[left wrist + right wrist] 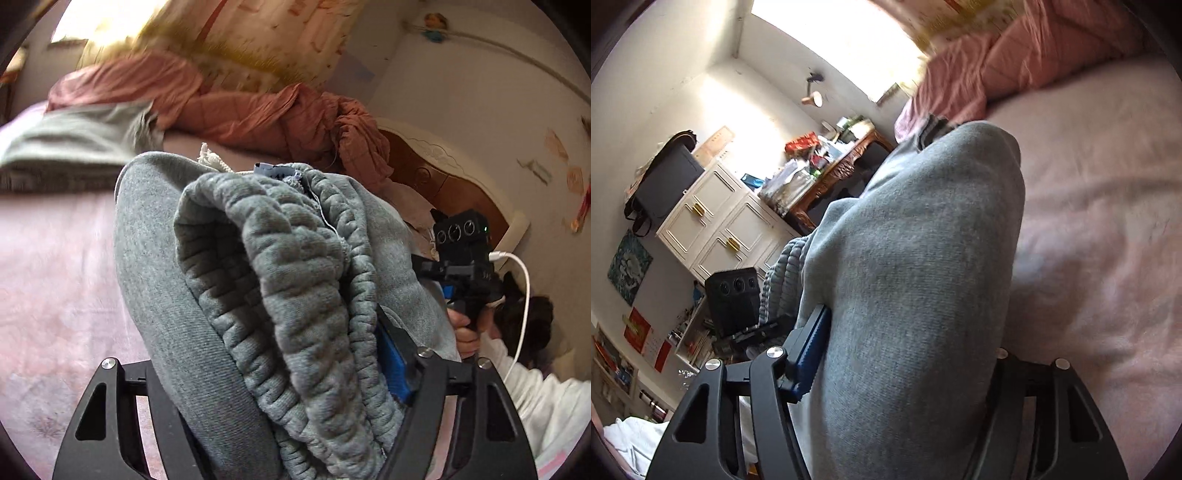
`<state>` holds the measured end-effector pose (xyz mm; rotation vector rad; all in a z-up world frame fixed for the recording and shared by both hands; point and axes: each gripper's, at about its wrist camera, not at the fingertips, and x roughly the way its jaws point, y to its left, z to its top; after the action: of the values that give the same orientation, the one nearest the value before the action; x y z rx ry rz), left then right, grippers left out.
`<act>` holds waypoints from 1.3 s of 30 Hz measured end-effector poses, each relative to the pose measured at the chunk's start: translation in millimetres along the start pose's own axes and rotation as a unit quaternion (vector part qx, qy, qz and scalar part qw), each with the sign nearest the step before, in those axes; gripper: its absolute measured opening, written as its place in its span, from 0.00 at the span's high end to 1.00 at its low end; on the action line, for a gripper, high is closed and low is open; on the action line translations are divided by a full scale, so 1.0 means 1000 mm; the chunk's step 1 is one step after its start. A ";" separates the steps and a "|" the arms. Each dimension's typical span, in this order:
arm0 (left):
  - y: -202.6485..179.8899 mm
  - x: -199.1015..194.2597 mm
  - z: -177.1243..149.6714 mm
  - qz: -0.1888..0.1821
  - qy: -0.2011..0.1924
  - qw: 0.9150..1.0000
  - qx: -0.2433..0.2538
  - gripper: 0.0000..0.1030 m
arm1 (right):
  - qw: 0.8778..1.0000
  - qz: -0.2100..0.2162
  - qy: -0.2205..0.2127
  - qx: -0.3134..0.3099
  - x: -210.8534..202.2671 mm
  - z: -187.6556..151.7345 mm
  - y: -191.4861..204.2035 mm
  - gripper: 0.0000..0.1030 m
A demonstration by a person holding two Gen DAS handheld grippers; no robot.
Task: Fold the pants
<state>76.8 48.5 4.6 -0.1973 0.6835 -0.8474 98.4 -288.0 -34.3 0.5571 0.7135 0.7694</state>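
Note:
Grey sweatpants (pixel 280 295) fill the left wrist view, their ribbed waistband bunched between the jaws, with a white drawstring (pixel 210 158) at the top. My left gripper (pixel 295 406) is shut on the waistband. Its blue pad (pixel 397 365) shows on the right; the other finger is hidden by cloth. In the right wrist view the grey sweatpants (pixel 916 277) drape over my right gripper (pixel 897 369), which is shut on them. Its blue pad (pixel 809 350) presses the cloth's left side. The pants hang lifted above the pink bed sheet (pixel 1100 221).
A rust-coloured quilt (pixel 258 110) and a folded grey garment (pixel 74 147) lie at the far side of the bed. A wooden headboard (pixel 443 184) is at right. A white cabinet (pixel 713 221) and a cluttered wooden desk (pixel 831 166) stand beyond the bed.

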 end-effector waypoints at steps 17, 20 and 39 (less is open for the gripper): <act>-0.025 -0.106 0.092 0.075 -0.115 0.989 0.057 0.31 | 0.992 -0.003 -0.078 -0.103 -0.015 0.061 0.131 0.38; -0.015 -0.130 0.122 0.094 -0.146 0.982 0.075 0.31 | 0.988 0.007 -0.095 -0.125 0.000 0.091 0.162 0.38; 0.235 -0.093 0.236 0.134 -0.246 0.957 0.078 0.31 | 0.974 0.052 -0.149 -0.161 0.246 0.282 0.165 0.35</act>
<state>328.4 248.9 132.2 -0.1594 0.1683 -0.5541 364.5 -51.9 167.0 0.4035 0.2735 0.8576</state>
